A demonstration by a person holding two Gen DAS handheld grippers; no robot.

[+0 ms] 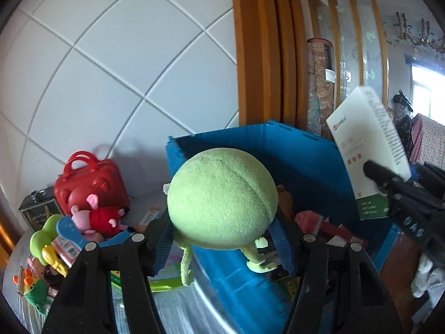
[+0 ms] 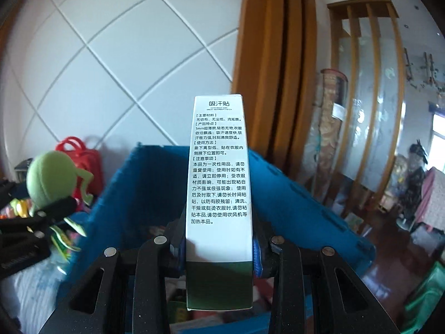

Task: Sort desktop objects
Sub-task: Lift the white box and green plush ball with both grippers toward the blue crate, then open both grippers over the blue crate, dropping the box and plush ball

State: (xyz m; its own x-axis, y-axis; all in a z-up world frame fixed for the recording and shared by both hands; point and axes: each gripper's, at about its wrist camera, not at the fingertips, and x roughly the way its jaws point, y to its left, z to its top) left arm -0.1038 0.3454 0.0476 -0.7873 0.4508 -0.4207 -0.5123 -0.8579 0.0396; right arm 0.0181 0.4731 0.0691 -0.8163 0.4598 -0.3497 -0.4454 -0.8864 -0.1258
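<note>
A: Left camera: what's hidden?
B: The green plush toy covers much of the blue bin. The left claw squeezes its round, fuzzy body.
A: Right camera?
B: The right claw pinches a tall white box above the bin, green at the bottom. Things inside look blurry.

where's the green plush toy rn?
Clamped in the left gripper, the green plush toy hangs over the near rim of the blue bin; the right wrist view shows it at far left.
</note>
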